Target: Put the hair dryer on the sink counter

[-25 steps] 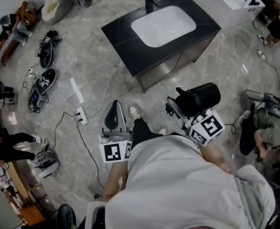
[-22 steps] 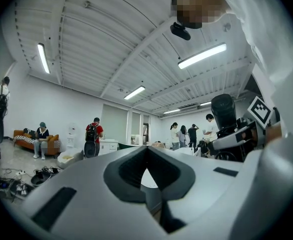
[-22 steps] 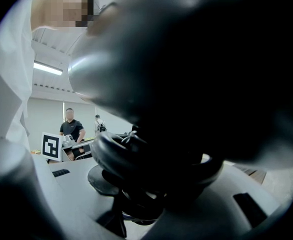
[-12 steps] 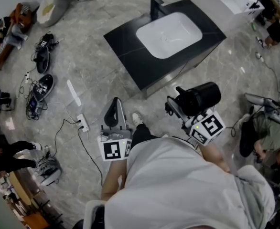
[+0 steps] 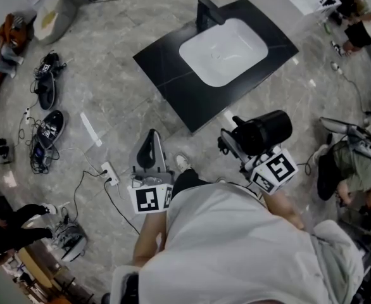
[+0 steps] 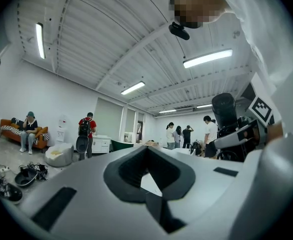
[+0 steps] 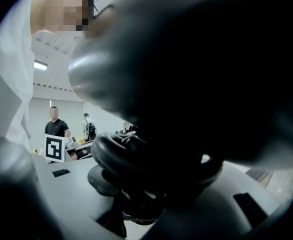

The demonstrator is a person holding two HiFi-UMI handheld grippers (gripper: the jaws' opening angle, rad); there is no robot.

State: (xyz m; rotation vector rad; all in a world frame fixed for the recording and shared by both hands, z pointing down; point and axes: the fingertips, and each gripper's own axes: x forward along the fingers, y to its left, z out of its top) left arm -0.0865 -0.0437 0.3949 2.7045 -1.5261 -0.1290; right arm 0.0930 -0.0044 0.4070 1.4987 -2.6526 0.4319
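Hair dryer (image 5: 264, 130), black, sits clamped between the right gripper's (image 5: 231, 145) fingers. It is held above the floor (image 5: 109, 106) at the near right, well apart from the sink counter (image 5: 166, 68) farther off. The left gripper (image 5: 150, 156) hangs to its left, fingers pressed together with nothing between them.

Your head view looks steeply down on the surface (image 5: 173, 75). Both hand-held gripper views tilt up, the right hard against the hair dryer (image 7: 196, 74).
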